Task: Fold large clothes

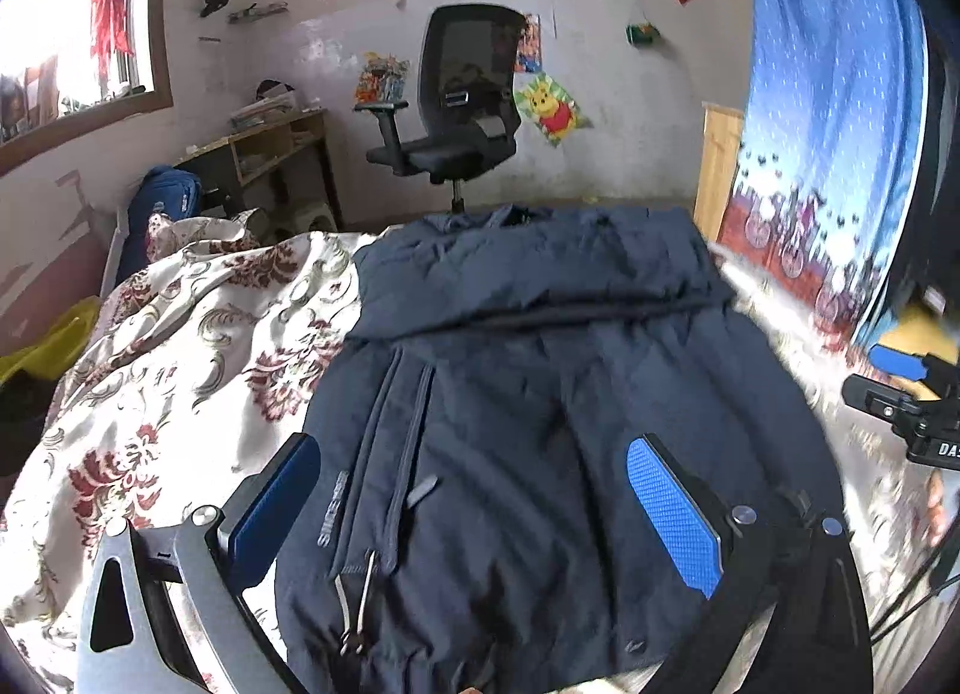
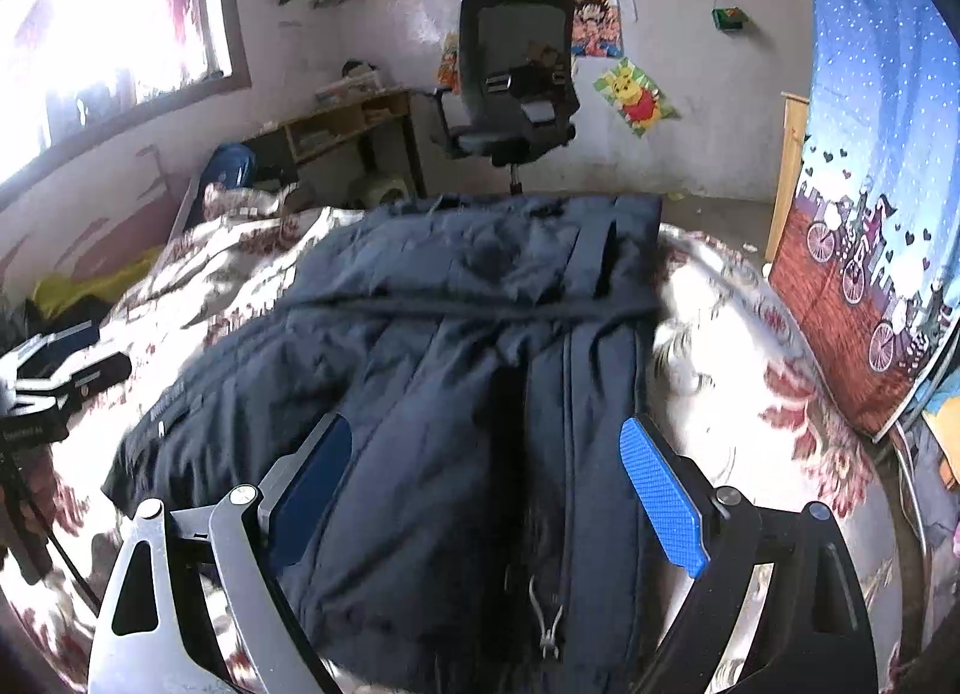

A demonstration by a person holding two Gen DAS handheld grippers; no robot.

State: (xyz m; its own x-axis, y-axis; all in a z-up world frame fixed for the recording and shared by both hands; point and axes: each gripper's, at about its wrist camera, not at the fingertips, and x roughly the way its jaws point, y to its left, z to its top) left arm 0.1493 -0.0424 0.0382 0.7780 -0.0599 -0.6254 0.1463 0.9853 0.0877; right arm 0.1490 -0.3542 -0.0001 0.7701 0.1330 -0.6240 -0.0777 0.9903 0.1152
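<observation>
A dark navy padded jacket (image 1: pixel 528 370) lies spread on a floral bedspread (image 1: pixel 180 346), its far part folded over into a thick band across the back. My left gripper (image 1: pixel 474 508) hovers over the jacket's near hem, its blue pads wide apart with only flat cloth beneath them. My right gripper (image 2: pixel 486 490) hangs over the same jacket (image 2: pixel 456 370) near the zipper pulls, jaws wide open and gripping nothing. The right gripper's body (image 1: pixel 906 394) shows at the right edge of the left wrist view, and the left gripper's body (image 2: pixel 54 370) appears at the left edge of the right wrist view.
A black office chair (image 1: pixel 456 111) stands past the foot of the bed by the wall. A wooden desk (image 1: pixel 270 153) sits to its left under the window. A blue patterned curtain (image 1: pixel 828 141) hangs along the right side. Yellow cloth (image 2: pixel 90 286) lies at the bed's left.
</observation>
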